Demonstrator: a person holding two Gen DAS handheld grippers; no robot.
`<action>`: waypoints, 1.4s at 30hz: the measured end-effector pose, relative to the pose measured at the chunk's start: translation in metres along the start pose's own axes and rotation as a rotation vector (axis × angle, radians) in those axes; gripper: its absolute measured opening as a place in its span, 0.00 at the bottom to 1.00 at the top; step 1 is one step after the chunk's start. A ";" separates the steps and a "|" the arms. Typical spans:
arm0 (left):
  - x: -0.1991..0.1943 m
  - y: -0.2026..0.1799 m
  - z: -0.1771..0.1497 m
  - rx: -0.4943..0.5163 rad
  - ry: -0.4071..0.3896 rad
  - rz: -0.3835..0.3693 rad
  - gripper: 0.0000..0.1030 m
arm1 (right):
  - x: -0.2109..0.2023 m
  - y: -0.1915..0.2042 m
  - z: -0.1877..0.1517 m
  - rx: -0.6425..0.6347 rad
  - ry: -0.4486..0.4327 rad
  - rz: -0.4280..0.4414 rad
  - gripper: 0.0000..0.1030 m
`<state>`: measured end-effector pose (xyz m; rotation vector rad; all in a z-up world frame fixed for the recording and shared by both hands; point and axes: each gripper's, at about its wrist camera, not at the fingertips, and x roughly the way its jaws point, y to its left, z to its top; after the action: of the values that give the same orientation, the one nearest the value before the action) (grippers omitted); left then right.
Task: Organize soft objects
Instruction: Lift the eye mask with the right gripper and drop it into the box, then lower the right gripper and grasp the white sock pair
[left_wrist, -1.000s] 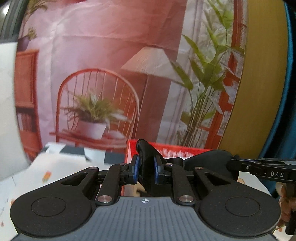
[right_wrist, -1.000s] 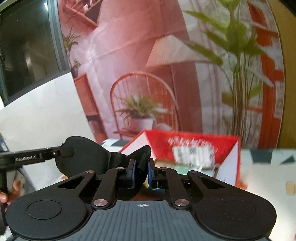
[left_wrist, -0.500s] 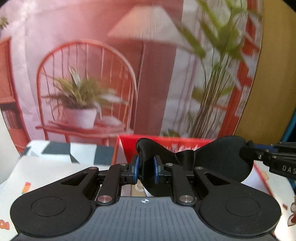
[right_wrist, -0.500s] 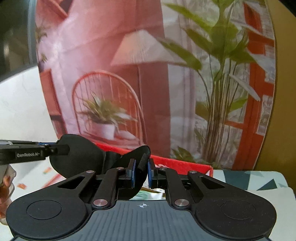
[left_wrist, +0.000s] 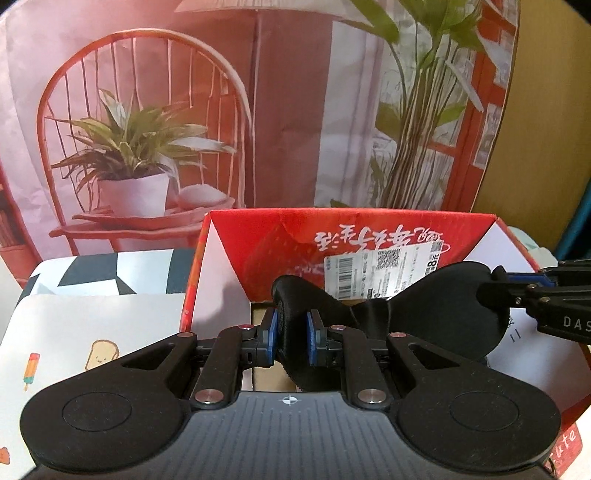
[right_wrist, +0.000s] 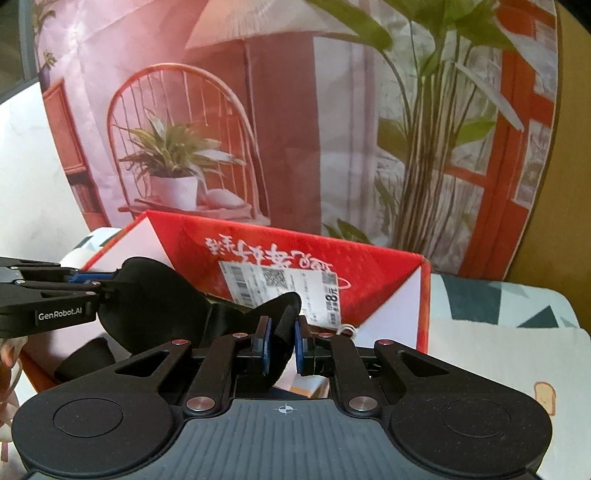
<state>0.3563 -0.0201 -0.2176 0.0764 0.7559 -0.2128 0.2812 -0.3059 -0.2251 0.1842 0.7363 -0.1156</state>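
A black padded eye mask (left_wrist: 443, 306) is stretched between my two grippers, just above the open red cardboard box (left_wrist: 266, 229). In the left wrist view my left gripper (left_wrist: 290, 339) is shut on the mask's left lobe. My right gripper (left_wrist: 496, 286) pinches the other lobe from the right edge. In the right wrist view my right gripper (right_wrist: 282, 347) is shut on one end of the eye mask (right_wrist: 155, 295). My left gripper (right_wrist: 107, 280) grips the far lobe at the left, over the red box (right_wrist: 369, 258).
A white shipping label (left_wrist: 380, 266) is stuck on the box's inner back wall. Another dark soft item (right_wrist: 85, 358) lies low in the box. A patterned tablecloth (left_wrist: 92, 332) surrounds the box. A printed backdrop (left_wrist: 147, 129) stands right behind. A person's fingers (right_wrist: 7, 354) show at the left.
Both grippers have moved forward and down with the mask. The red box has grown larger and its inside now shows beneath the mask. The grips have not changed.
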 end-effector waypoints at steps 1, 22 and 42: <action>0.000 -0.001 0.000 0.003 0.005 0.002 0.17 | 0.000 -0.001 0.000 0.000 0.002 -0.003 0.11; -0.043 0.009 0.009 -0.013 -0.011 -0.054 0.87 | -0.040 -0.006 -0.005 0.024 -0.092 -0.074 0.52; -0.148 0.010 -0.104 0.018 -0.034 -0.114 0.92 | -0.137 0.017 -0.111 0.107 -0.184 0.033 0.99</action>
<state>0.1840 0.0287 -0.1913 0.0469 0.7247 -0.3284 0.1103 -0.2605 -0.2105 0.2836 0.5437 -0.1384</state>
